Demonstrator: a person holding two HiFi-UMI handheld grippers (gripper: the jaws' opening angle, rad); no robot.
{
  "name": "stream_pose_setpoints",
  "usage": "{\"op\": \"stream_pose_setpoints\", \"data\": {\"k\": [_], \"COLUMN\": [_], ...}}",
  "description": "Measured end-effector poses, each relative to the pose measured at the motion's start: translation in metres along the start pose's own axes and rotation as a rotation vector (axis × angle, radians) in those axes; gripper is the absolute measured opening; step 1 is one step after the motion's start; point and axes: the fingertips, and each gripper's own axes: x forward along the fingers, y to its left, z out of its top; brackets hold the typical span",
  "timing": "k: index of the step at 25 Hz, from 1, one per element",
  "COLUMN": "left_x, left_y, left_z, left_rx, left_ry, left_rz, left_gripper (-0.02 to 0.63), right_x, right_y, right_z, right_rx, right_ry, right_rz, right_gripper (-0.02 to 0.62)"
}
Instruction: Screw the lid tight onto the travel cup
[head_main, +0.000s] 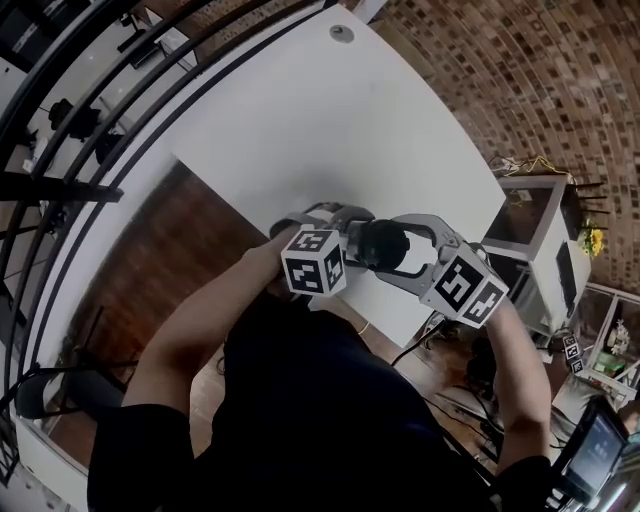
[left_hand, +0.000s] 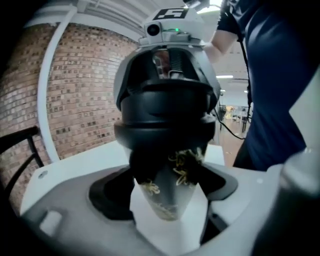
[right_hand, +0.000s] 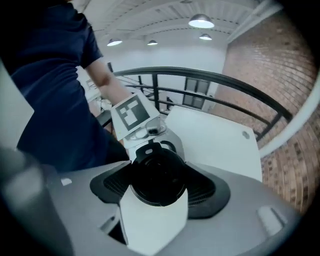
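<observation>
The left gripper is clamping the flowered travel cup by its body, over the white table. The right gripper, jaws spread wide, is gripping the black lid on the cup's top. A brick wall and a black railing are bordering the table.

Your cup is dark and tapered with a yellow flower pattern, narrow base down, clamped at its body between your left gripper's pads. The black lid sits on its mouth, clamped round the rim by your right gripper; its tightness doesn't show
</observation>
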Motion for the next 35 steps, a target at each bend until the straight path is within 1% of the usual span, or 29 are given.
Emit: {"op": "stream_pose_setpoints", "data": {"k": [2,3,4,5,6,7,8,10,11,12,14,15,17,18,19,21,22,23,24,25,26,28,29,30,31,32,33,34,35], "left_x": [0.001,0.002,0.002,0.003,0.003,0.003,0.001,-0.005,-0.009,-0.011,-0.011,-0.009,-0.005,-0.003,-0.002,-0.002,-0.002,-0.002,-0.002,-0.003,-0.003,-0.002,-0.002,-0.001,-0.001,-0.001,-0.002,-0.002,-0.003], "left_y": [0.005,0.008,0.011,0.012,0.011,0.009,0.006,0.000,0.000,0.001,0.003,0.003,0.002,0.001,0.000,-0.001,-0.001,-0.001,0.000,0.001,0.002,0.002,0.001,0.001,0.000,-0.001,-0.001,-0.001,0.000], "left_z": [0.003,0.004,0.005,0.005,0.004,0.003,0.002,0.000,0.000,0.000,0.003,0.005,0.007,0.009,0.010,0.011,0.011,0.010,0.010,0.009,0.009,0.009,0.009,0.009,0.009,0.009,0.008,0.008,0.008], "left_rx": [-0.064,-0.100,-0.135,-0.165,-0.183,-0.187,-0.174,-0.107,-0.065,-0.030,0.013,0.028,0.054,0.061,0.064,0.067,0.065,0.059,0.051,0.041,0.032,0.022,0.023,0.026,0.030,0.031,0.031,0.029,0.026], "left_ry": [-0.035,-0.050,-0.062,-0.068,-0.070,-0.069,-0.066,-0.052,-0.039,-0.026,-0.011,-0.007,-0.005,-0.008,-0.013,-0.022,-0.024,-0.024,-0.024,-0.024,-0.025,-0.027,-0.027,-0.027,-0.026,-0.026,-0.027,-0.027,-0.028], "left_rz": [0.090,0.154,0.226,0.292,0.341,0.361,0.348,0.264,0.218,0.178,0.122,0.106,0.094,0.096,0.101,0.115,0.123,0.129,0.134,0.139,0.144,0.152,0.153,0.155,0.157,0.159,0.160,0.159,0.158], "left_gripper": [0.397,0.398,0.399,0.399,0.399,0.399,0.399,0.405,0.424,0.427,0.428,0.426,0.392,0.387,0.385,0.383,0.382,0.382,0.382,0.380,0.380,0.379,0.378,0.379,0.377,0.377,0.377,0.377,0.377], "right_x": [-0.003,-0.005,-0.006,-0.007,-0.007,-0.006,-0.004,-0.002,-0.002,-0.002,-0.002,-0.002,-0.002,-0.002,-0.002,-0.001,0.001,0.003,0.004,0.005,0.006,0.006,0.005,0.004,0.003,0.002,0.000,-0.003,-0.006], "right_y": [-0.011,-0.017,-0.020,-0.021,-0.019,-0.016,-0.012,-0.007,-0.005,-0.003,-0.002,-0.002,0.000,0.003,0.007,0.014,0.016,0.017,0.015,0.012,0.008,-0.003,-0.005,-0.006,-0.004,-0.002,0.000,0.001,0.000], "right_z": [-0.005,-0.008,-0.009,-0.010,-0.011,-0.011,-0.010,-0.008,-0.008,-0.008,-0.010,-0.010,-0.010,-0.011,-0.013,-0.019,-0.022,-0.023,-0.022,-0.021,-0.020,-0.021,-0.023,-0.025,-0.025,-0.024,-0.020,-0.016,-0.010], "right_rx": [0.253,0.379,0.477,0.528,0.531,0.498,0.443,0.302,0.225,0.149,0.017,-0.032,-0.116,-0.181,-0.272,-0.473,-0.543,-0.572,-0.547,-0.464,-0.323,0.049,0.219,0.338,0.396,0.397,0.344,0.244,0.104], "right_ry": [-0.052,-0.085,-0.113,-0.125,-0.117,-0.094,-0.065,-0.018,-0.004,0.006,0.037,0.063,0.137,0.187,0.246,0.370,0.416,0.447,0.462,0.464,0.450,0.387,0.356,0.329,0.308,0.296,0.295,0.304,0.323], "right_rz": [-0.103,-0.160,-0.209,-0.243,-0.259,-0.258,-0.247,-0.205,-0.176,-0.143,-0.081,-0.060,-0.033,-0.020,-0.006,0.029,0.047,0.059,0.062,0.051,0.027,-0.040,-0.060,-0.062,-0.053,-0.038,-0.025,-0.020,-0.026], "right_gripper": [0.339,0.339,0.339,0.339,0.339,0.339,0.339,0.339,0.339,0.339,0.339,0.339,0.344,0.353,0.375,0.382,0.382,0.377,0.376,0.365,0.365,0.367,0.366,0.365,0.367,0.368,0.387,0.402,0.405]}}
